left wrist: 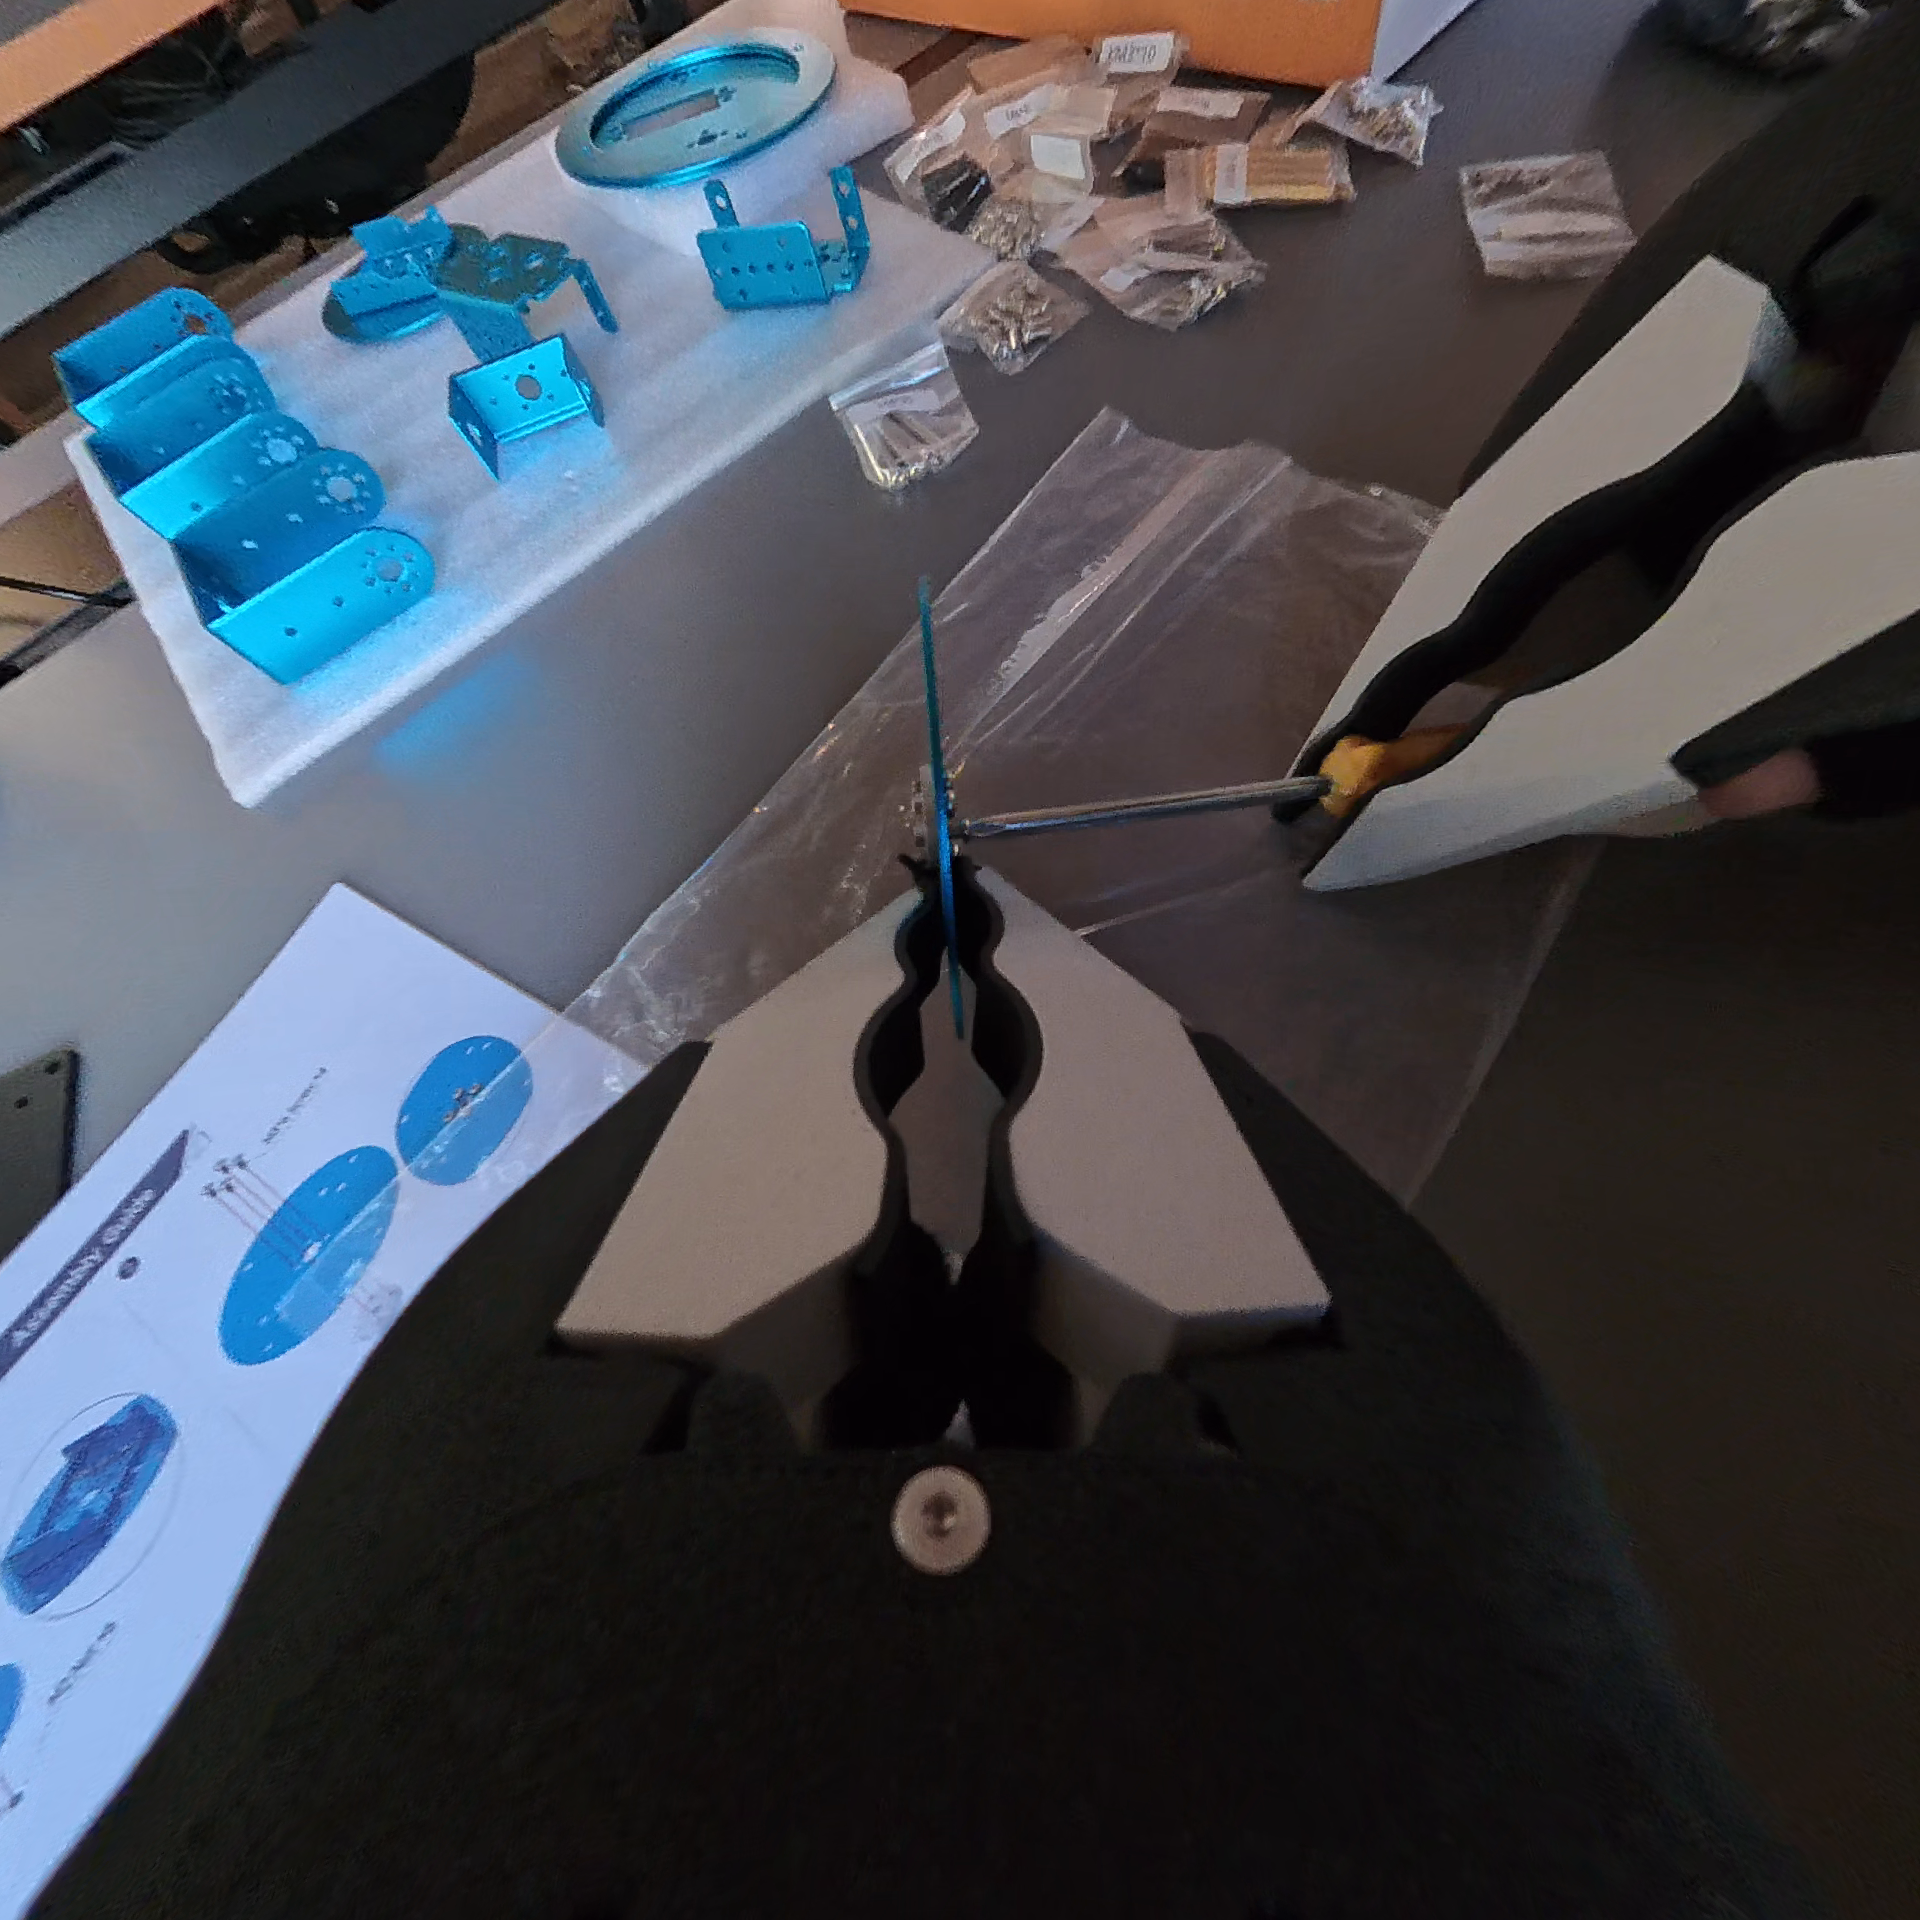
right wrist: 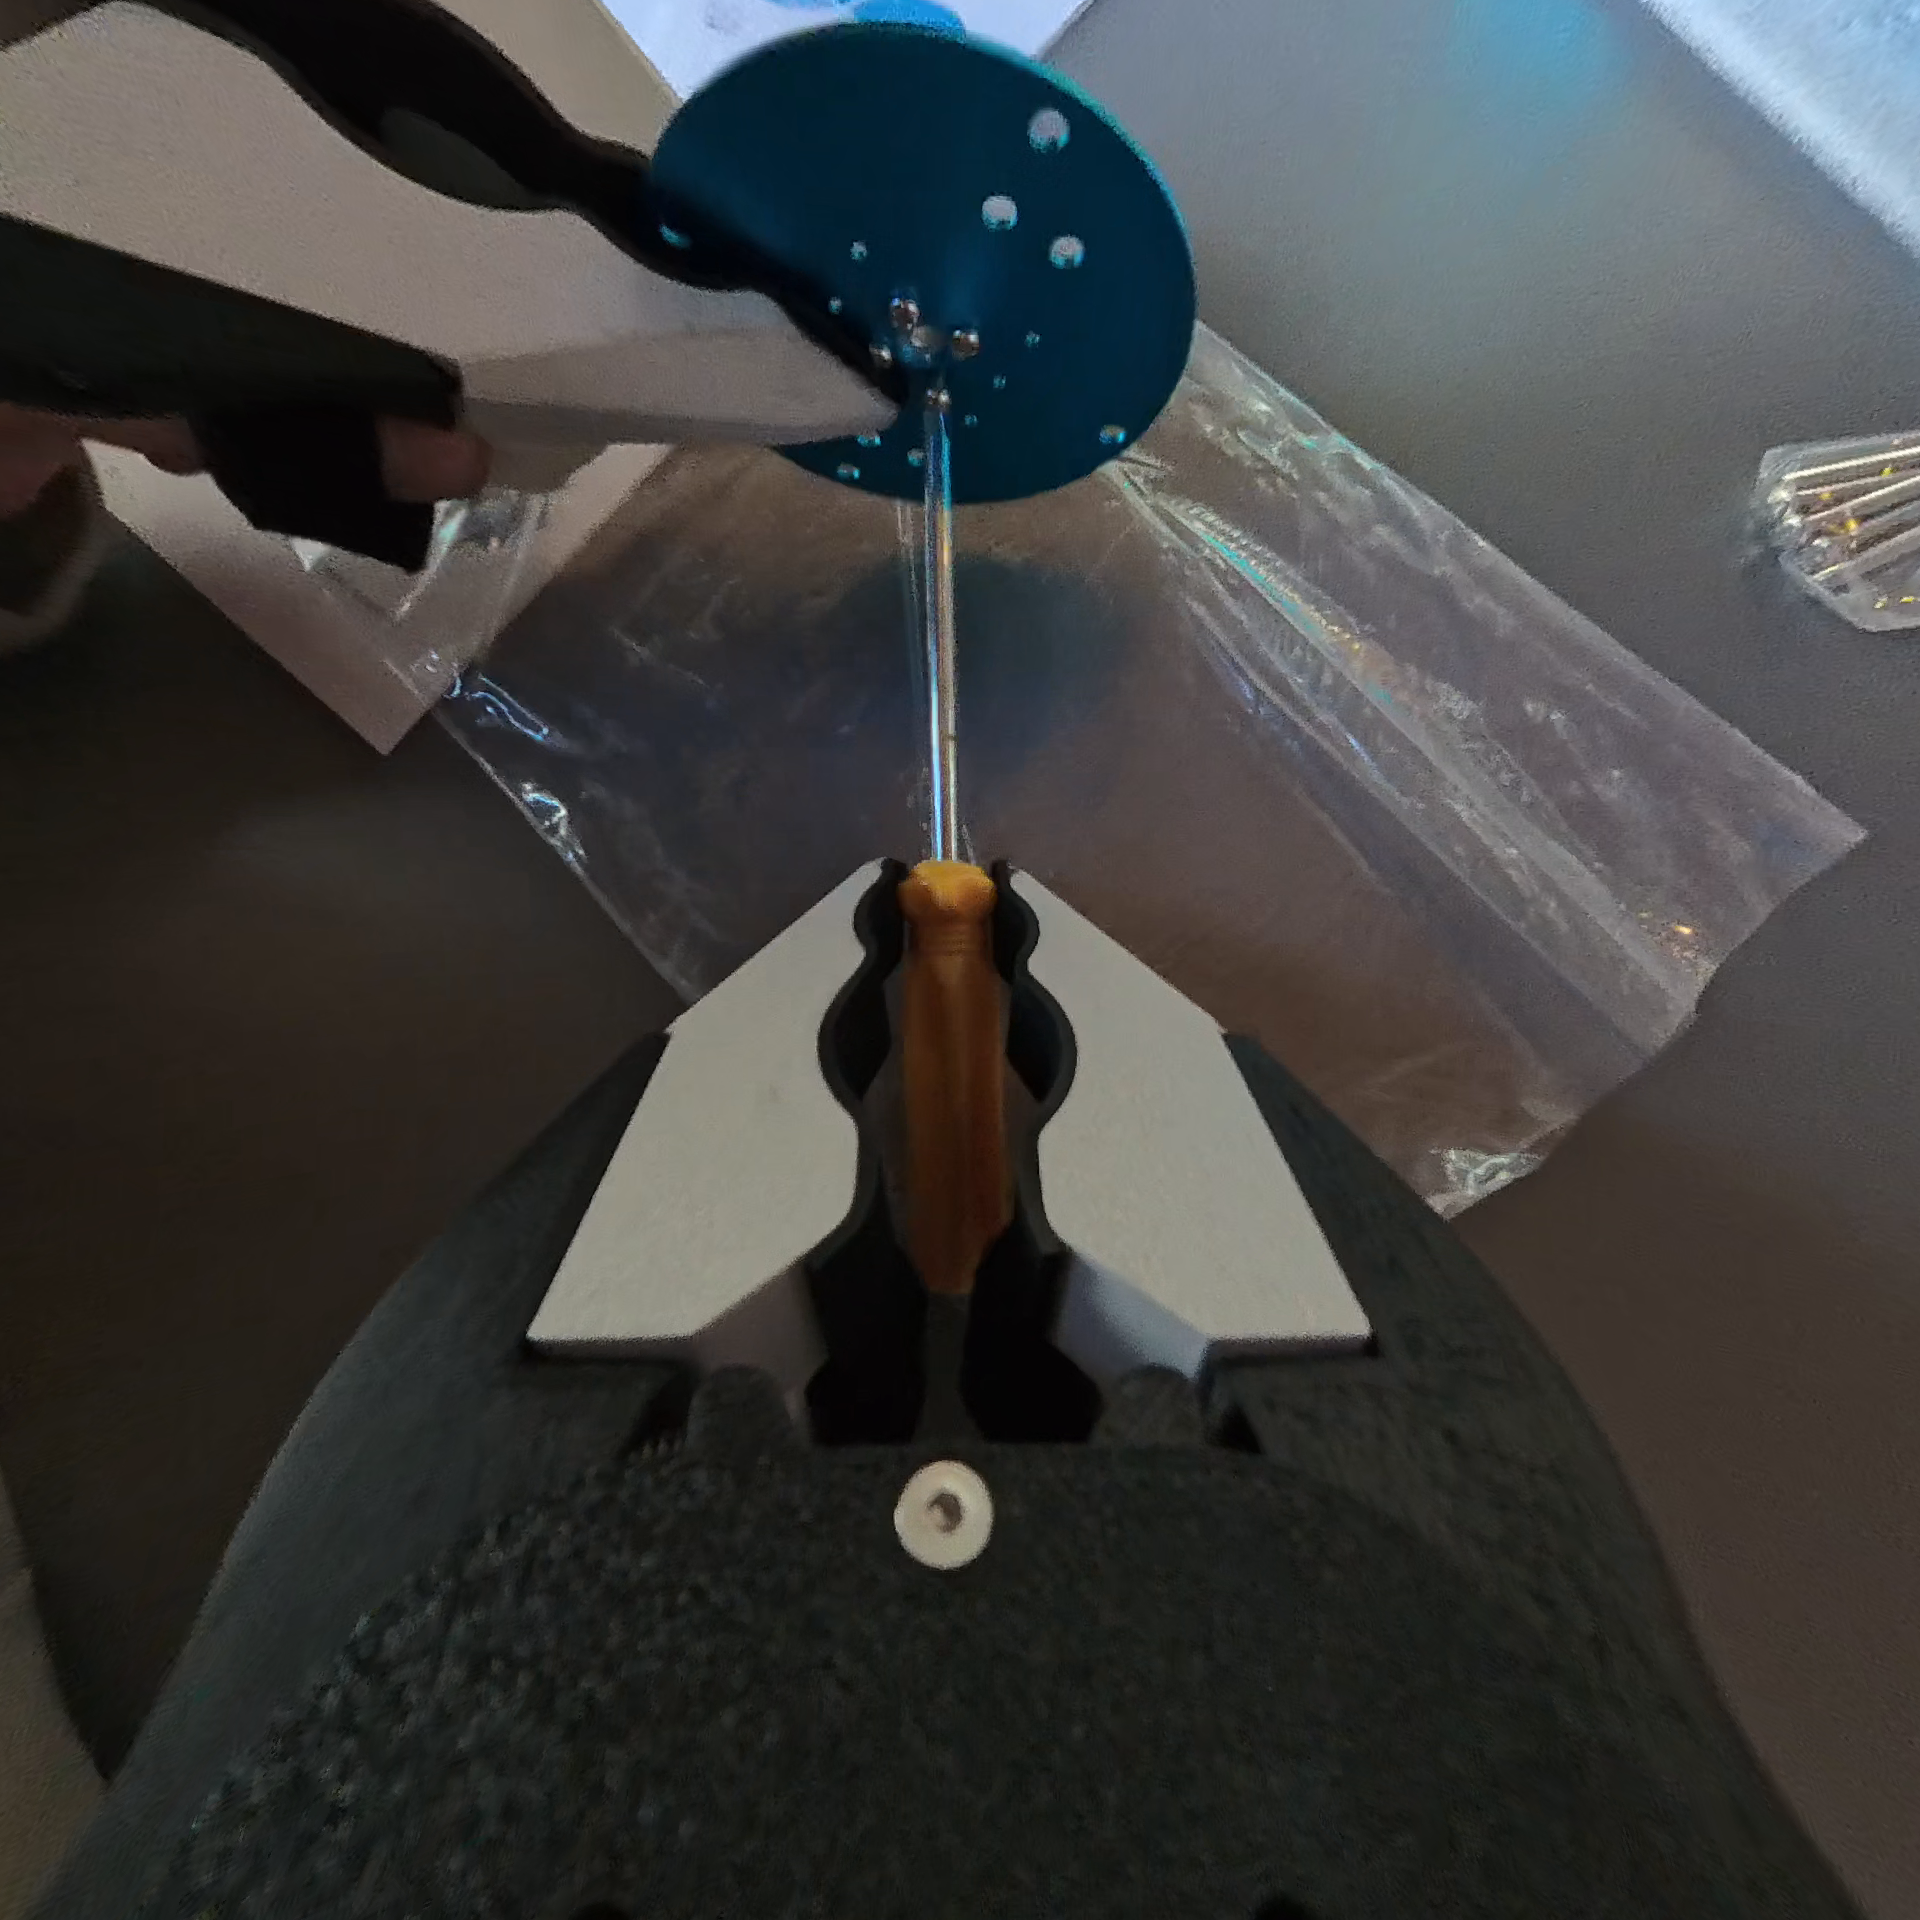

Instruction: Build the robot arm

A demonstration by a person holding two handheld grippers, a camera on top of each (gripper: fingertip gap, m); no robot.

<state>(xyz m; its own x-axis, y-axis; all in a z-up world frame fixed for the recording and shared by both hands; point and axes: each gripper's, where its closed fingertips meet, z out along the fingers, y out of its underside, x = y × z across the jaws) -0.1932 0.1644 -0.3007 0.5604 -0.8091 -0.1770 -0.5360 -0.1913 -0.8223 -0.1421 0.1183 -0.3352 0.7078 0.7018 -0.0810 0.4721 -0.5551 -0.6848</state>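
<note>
Presently: my left gripper clamped on edge of blue perforated disc, disc held upright above clear plastic bag. My right gripper closed on yellow-handled screwdriver; shaft level, tip at screw cluster near disc centre. Instruction sheet at near left. Farther: blue brackets on white foam sheet, small hardware bags beyond.

Assembly workbench, blue metal brackets, bagged screws, printed instruction sheet
</note>
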